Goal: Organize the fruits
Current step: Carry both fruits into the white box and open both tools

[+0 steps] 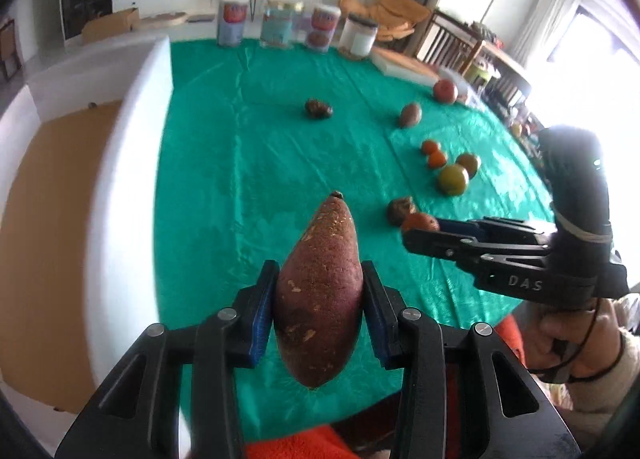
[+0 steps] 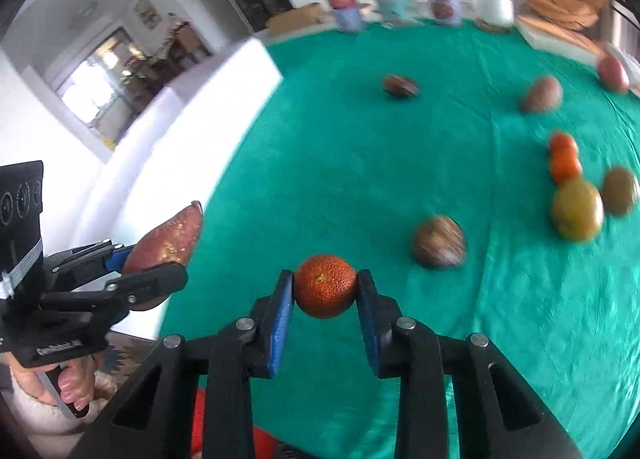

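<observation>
My left gripper (image 1: 320,295) is shut on a long reddish-brown sweet potato (image 1: 320,291), held above the near edge of the green table; it also shows at the left of the right wrist view (image 2: 164,245). My right gripper (image 2: 325,291) is shut on a small orange-red fruit (image 2: 325,286) above the table; it also shows in the left wrist view (image 1: 420,222). On the cloth lie a brown round fruit (image 2: 439,242), a green-yellow fruit (image 2: 578,210), two small oranges (image 2: 564,157), a kiwi-like fruit (image 2: 620,191), a brown fruit (image 2: 542,94), a dark fruit (image 2: 400,85) and a red apple (image 2: 613,73).
The table is covered by a green cloth (image 1: 280,147). Several jars (image 1: 280,25) stand along its far edge. A flat white and wood board (image 1: 404,63) lies at the far right. A white panel (image 1: 132,179) runs along the table's left side.
</observation>
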Demonstrator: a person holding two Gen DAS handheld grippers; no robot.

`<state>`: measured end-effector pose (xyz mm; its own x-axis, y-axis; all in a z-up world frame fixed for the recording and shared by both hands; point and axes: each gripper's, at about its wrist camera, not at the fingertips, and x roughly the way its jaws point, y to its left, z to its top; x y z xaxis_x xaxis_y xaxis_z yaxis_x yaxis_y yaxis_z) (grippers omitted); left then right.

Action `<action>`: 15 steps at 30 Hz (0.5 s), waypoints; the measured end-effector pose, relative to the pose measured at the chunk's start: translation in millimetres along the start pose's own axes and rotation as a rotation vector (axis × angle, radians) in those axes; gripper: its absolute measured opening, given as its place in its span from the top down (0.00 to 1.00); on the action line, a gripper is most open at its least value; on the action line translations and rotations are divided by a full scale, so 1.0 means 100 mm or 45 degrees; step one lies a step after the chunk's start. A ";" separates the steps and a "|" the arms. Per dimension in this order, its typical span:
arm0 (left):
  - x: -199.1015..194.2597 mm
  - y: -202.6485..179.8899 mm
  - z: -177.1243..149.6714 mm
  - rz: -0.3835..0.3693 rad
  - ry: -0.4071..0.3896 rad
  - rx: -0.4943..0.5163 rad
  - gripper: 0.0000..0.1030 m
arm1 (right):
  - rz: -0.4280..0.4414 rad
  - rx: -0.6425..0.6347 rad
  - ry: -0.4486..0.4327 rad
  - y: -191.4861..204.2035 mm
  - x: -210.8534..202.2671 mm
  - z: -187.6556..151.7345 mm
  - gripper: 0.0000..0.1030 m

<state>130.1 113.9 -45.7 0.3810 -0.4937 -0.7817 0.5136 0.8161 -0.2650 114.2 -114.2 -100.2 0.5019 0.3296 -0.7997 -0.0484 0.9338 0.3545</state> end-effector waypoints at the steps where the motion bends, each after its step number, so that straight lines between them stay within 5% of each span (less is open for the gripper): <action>1: -0.22 0.07 0.06 0.012 -0.048 -0.010 0.60 | 0.045 -0.035 -0.017 0.17 -0.08 0.13 0.70; 7: -1.28 0.89 0.24 0.284 -0.214 -0.114 0.60 | 0.281 -0.287 -0.058 1.36 -0.27 0.77 0.70; 10: -1.37 1.40 0.18 0.452 -0.180 -0.208 0.60 | 0.348 -0.382 0.008 1.94 -0.05 0.97 0.70; 15: -1.01 2.25 -0.15 0.620 -0.016 -0.445 0.60 | 0.307 -0.428 0.255 2.68 0.93 1.05 0.70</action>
<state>195.4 351.9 -34.7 0.5194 -0.0400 -0.8536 -0.0047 0.9988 -0.0497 238.9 151.8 -28.7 0.2669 0.5324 -0.8033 -0.4374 0.8097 0.3913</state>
